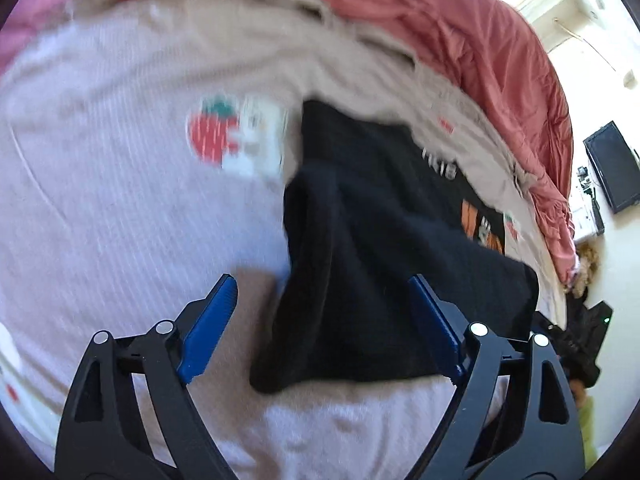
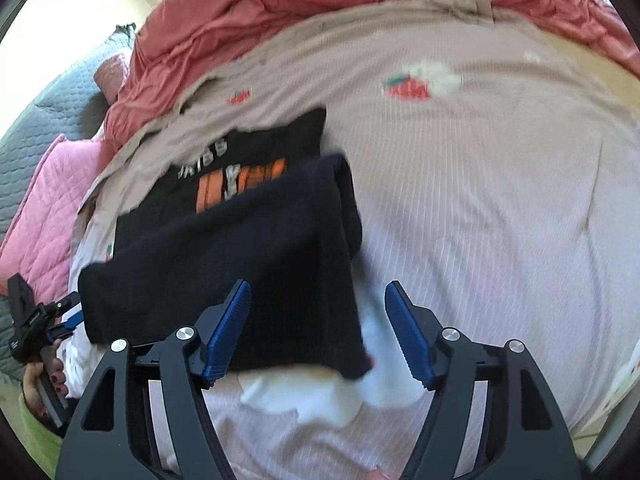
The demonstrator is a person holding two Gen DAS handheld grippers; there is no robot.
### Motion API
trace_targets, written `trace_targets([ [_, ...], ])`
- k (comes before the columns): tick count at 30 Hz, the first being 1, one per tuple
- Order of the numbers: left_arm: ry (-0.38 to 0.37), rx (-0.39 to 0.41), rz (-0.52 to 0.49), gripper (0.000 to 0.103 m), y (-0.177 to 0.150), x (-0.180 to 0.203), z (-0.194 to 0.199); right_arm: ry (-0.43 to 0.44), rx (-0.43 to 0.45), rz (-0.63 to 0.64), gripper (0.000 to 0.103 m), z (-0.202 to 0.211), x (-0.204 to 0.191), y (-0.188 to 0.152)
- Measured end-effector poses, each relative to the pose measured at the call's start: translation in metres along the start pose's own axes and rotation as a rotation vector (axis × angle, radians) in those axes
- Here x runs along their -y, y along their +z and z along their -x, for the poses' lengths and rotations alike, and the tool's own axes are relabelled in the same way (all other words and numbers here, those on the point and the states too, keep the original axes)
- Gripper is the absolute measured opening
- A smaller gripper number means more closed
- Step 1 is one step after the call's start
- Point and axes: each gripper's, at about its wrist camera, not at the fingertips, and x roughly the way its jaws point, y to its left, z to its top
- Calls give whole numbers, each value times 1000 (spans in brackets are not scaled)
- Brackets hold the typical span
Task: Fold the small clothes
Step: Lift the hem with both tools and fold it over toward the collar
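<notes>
A small black T-shirt (image 1: 380, 240) with an orange print lies partly folded on a pale pink striped bedsheet (image 1: 100, 200). My left gripper (image 1: 324, 320) is open, its blue fingers (image 1: 212, 328) spread over the shirt's near edge, holding nothing. In the right wrist view the same shirt (image 2: 240, 248) lies to the left and centre. My right gripper (image 2: 318, 328) is open over its near right corner, empty. A white garment (image 2: 312, 396) lies under the shirt's near edge. The left gripper also shows in the right wrist view (image 2: 60, 324) at the far left, at the shirt's other corner.
A rumpled red quilt (image 1: 460, 40) lies along the far side of the bed. A pink quilted pillow (image 2: 48, 208) and a grey one (image 2: 48, 112) sit at the left. A dark monitor (image 1: 612, 168) stands beyond the bed. Strawberry prints (image 1: 216, 136) dot the sheet.
</notes>
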Motion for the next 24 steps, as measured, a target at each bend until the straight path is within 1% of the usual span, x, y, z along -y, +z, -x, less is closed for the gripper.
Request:
trace_targets([
  [2,10,-43,9,78,-5,-4,-8,-5,-30,-6,72,-7,2,-6],
  [3,14,-56,7,72,-7,-4,-11,-3,-45,-13,72,-11,4,-7],
  [4,14,-59,1,56,-8,-3,-11,4,-53,-22,72,-13,6,-7],
  [6,4,-66,-21,40,-10,2,-9,33,-56,-36,71,-14,9,-7],
  [7,6,-68,-32,38,-10,6,-9,49,-56,-42,69,-15,10,-7],
  [8,18,-71,-56,35,-11,10,-9,68,-54,-48,65,-15,11,-7],
  [9,30,-74,-80,29,-12,15,-10,81,-54,-50,63,-15,11,-6],
  [10,35,-77,-91,24,-12,18,-10,89,-57,-52,58,-15,11,-6],
  [11,33,-78,-103,21,-11,21,-10,96,-65,-51,49,-16,11,-6],
  [12,29,-79,-114,15,-11,24,-9,101,-69,-46,45,-17,10,-7],
  [13,25,-78,-125,12,-11,26,-7,107,-74,-38,34,-18,9,-7],
  [14,20,-73,-132,10,-10,29,-5,114,-79,-34,18,-18,8,-7],
  [15,6,-64,-144,8,-9,31,-2,120,-85,-25,11,-18,5,-7],
  [17,-23,-51,-169,7,-7,36,5,122,-79,-7,11,-12,1,-7],
  [19,-62,-37,-183,6,-5,41,11,140,-54,-5,10,-2,-2,-3],
  [21,-98,-20,-178,6,-2,43,14,158,-27,-10,10,6,-3,2],
  [24,-148,26,-154,5,13,39,18,184,23,-23,10,14,-3,17],
])
